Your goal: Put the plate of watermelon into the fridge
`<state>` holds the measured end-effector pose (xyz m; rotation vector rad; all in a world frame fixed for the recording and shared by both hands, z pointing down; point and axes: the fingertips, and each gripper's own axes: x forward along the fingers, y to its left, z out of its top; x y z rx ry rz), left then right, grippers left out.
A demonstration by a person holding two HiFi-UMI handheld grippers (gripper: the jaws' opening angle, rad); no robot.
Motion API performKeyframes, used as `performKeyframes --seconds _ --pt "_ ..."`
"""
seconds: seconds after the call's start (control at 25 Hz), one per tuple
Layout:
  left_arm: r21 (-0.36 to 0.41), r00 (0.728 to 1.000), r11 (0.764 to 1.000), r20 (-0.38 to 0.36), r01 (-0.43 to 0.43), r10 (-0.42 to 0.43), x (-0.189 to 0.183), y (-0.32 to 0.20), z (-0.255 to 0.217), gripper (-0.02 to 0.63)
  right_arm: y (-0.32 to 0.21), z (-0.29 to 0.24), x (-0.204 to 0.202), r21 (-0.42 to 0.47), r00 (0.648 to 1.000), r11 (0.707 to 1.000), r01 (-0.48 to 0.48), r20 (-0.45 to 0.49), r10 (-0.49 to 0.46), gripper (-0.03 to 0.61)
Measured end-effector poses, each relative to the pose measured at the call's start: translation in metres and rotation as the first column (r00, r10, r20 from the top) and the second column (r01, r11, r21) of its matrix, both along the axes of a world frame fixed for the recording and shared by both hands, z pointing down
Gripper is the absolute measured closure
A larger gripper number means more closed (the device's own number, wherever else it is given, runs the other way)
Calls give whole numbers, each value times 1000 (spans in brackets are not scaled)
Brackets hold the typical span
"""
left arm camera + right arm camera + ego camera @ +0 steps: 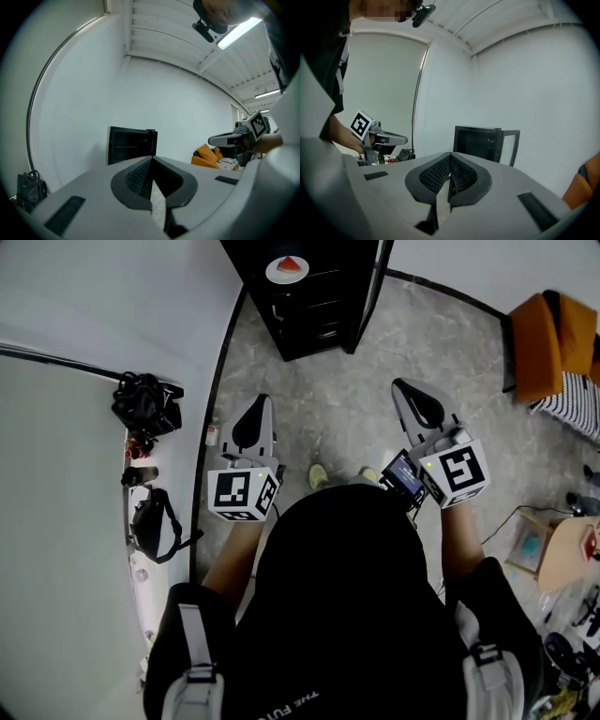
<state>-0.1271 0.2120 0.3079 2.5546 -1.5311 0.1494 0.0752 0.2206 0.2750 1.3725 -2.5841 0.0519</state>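
Both tongs are pressed together with nothing in them, the left tongs (pixel 255 409) and the right tongs (pixel 408 390) alike, each with its ribbed pads meeting at the tip.

The plate of watermelon (pixel 287 268) lies well ahead of both tongs, a little nearer the left one's line. It rests on the top of the black fridge (pixel 314 320) and is not yet inside it. The fridge door (pixel 512 146) stands open, swung to the right tongs' side, so the shelves face the person. Bare stone floor (pixel 347 399) lies between the tongs and the fridge.

The step in hand looks like the approach to the plate. To do it well, I would close the gap first and spread the jaws only when near. One pair of tongs should then pinch the plate by its rim, with the other under or against the far edge to steady it. The plate should stay level while it comes down from the top and slides onto a shelf, clear of the open door.

Both forearms reach forward from the body, side by side and well apart. The tongs point ahead, dipped only slightly toward the floor, with the marker cubes nearest the person.
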Motion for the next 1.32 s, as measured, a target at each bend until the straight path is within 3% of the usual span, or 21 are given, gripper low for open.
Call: performKeyframes --seconds 0.56,0.96,1.32 --pt "-24 999 999 11 -44 45 127 68 -4 606 78 6 124 -31 1000 999 -27 12 27 569" --pt "-19 998 998 22 -55 55 166 92 -3 606 101 5 165 -11 999 999 -43 24 43 569" --pt "2 999 999 23 -48 48 179 94 -6 606 106 5 181 13 999 999 -45 26 44 569"
